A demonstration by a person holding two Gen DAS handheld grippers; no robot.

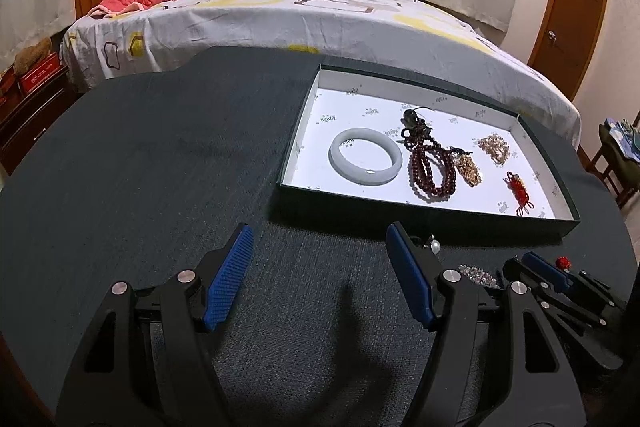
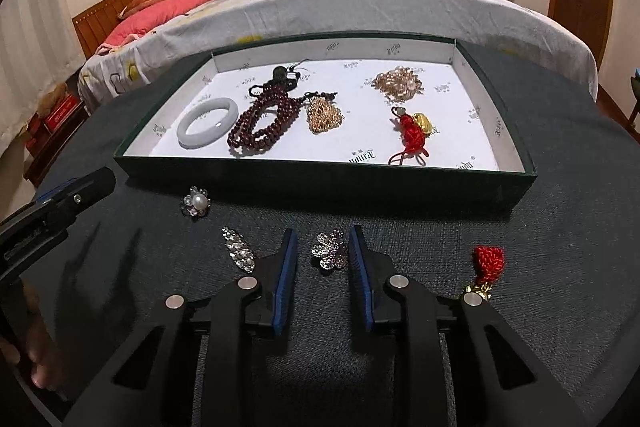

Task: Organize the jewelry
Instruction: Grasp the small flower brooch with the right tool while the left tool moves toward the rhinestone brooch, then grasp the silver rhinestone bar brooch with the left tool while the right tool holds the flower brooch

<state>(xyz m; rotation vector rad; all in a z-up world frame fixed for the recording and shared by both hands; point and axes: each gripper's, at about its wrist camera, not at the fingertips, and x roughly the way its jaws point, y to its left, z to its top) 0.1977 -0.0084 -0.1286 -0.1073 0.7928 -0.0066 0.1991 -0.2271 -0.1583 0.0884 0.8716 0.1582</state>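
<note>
A dark green box with a white floor (image 2: 472, 147) (image 1: 312, 131) holds a white jade bangle (image 2: 207, 122) (image 1: 365, 155), dark red beads (image 2: 262, 123) (image 1: 432, 171), a gold chain (image 2: 325, 115), a pale gold bead pile (image 2: 398, 83) and a red knot charm (image 2: 412, 131). On the dark table in front lie a pearl flower brooch (image 2: 196, 202), a crystal leaf brooch (image 2: 239, 254), a purple flower brooch (image 2: 331, 250) and a red tassel charm (image 2: 487, 265). My right gripper (image 2: 323, 247) is open, its jaws either side of the purple brooch. My left gripper (image 1: 320, 247) is open and empty over bare table.
The table (image 1: 140, 167) is round with a dark cloth. A bed (image 1: 280, 11) stands just behind it, with a wooden door (image 1: 572, 7) at the right and a low wooden cabinet (image 1: 28, 99) at the left. My left gripper shows at the left of the right wrist view (image 2: 60, 203).
</note>
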